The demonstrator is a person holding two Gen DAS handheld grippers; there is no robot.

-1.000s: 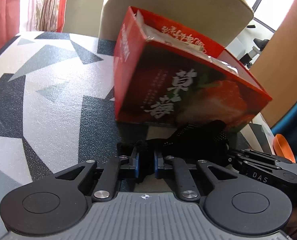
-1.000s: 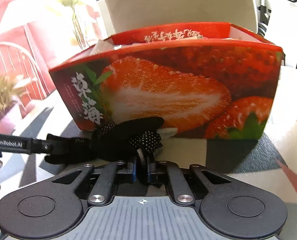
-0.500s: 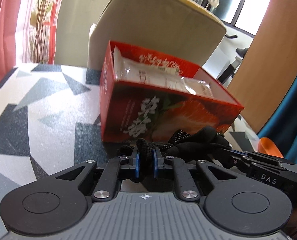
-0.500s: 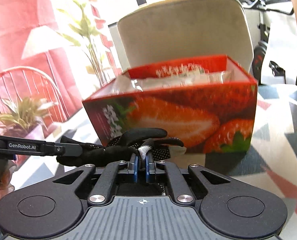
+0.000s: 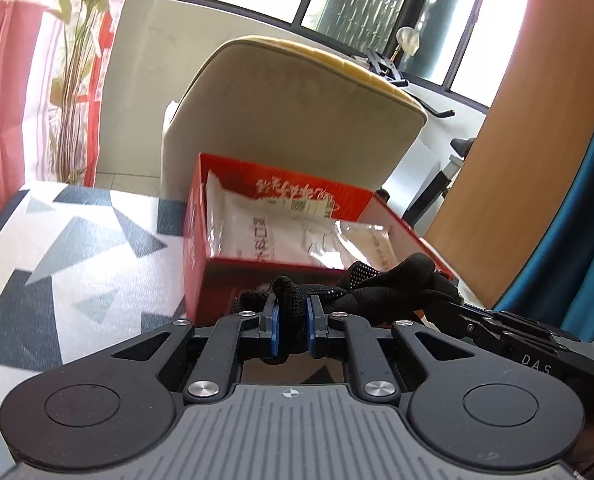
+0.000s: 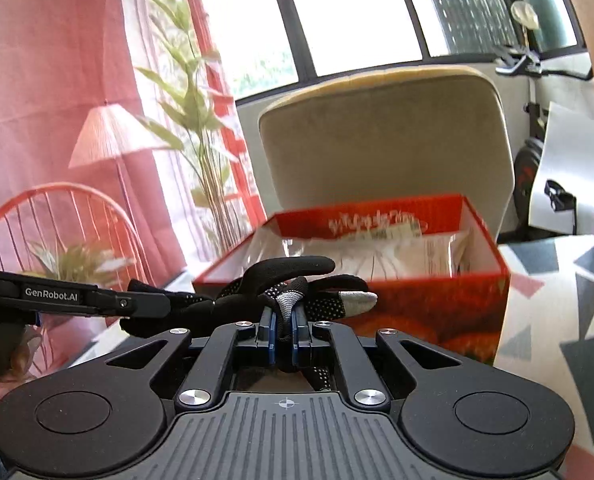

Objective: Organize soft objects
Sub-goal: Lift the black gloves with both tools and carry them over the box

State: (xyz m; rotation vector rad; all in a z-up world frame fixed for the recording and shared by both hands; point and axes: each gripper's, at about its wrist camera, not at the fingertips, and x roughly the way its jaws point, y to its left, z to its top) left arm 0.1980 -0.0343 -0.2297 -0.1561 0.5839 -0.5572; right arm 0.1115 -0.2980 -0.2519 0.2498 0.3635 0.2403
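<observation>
Where windows glow: triangle-patterned table (image 5: 77, 264).

You hold a black knitted cloth glove (image 6: 281, 280) with small rubber dots and one grey fingertip. Behind it, the red box (image 5: 201, 280) is glossy printed cardboard, with crinkled clear plastic packets (image 5: 257, 224) inside. Behind the box, the chair (image 6: 385, 136) looks like matt velvet.
</observation>
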